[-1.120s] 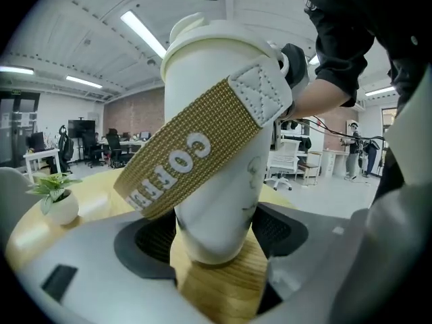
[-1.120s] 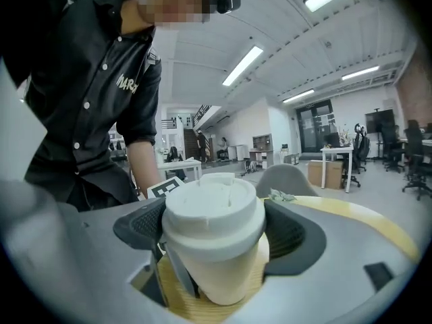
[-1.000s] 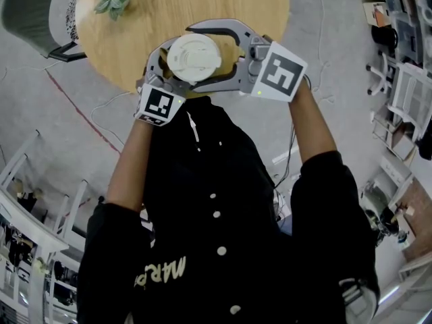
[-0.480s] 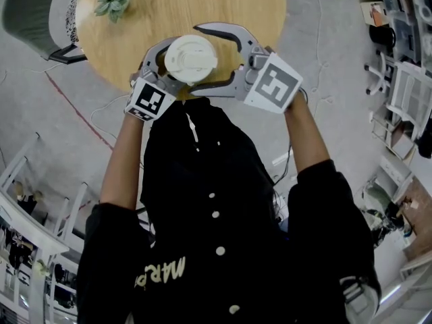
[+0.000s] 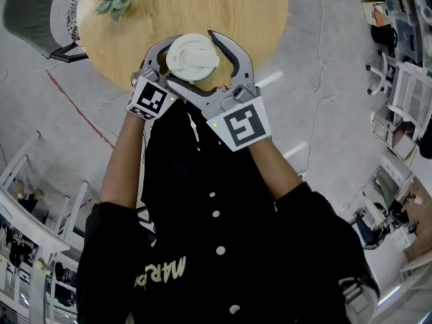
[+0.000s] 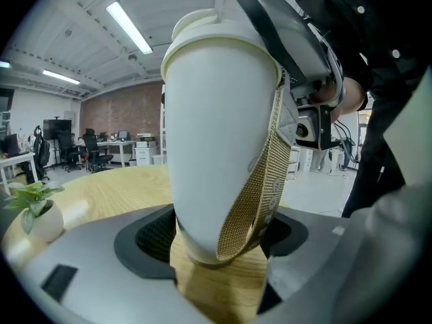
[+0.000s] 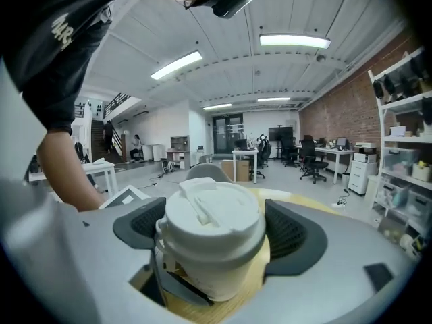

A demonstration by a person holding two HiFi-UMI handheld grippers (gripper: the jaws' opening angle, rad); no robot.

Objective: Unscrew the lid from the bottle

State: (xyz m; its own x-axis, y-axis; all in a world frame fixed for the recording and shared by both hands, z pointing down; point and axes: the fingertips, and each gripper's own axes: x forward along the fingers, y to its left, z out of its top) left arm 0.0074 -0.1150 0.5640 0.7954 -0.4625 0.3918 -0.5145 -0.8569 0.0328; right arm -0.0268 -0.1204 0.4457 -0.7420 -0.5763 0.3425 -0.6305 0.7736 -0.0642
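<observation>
1. Both grippers meet at the white bottle (image 6: 216, 133), at the near edge of the round wooden table (image 5: 202, 5).
2. My left gripper (image 6: 217, 241) clamps the bottle's lower body, and a woven strap (image 6: 260, 194) hangs alongside.
3. My right gripper (image 7: 217, 238) straddles the lid (image 7: 212, 211). Its jaws have just been closing slightly, with a gap showing beside the lid.

White bottle (image 5: 193, 57) at round table (image 5: 223, 5) edge
</observation>
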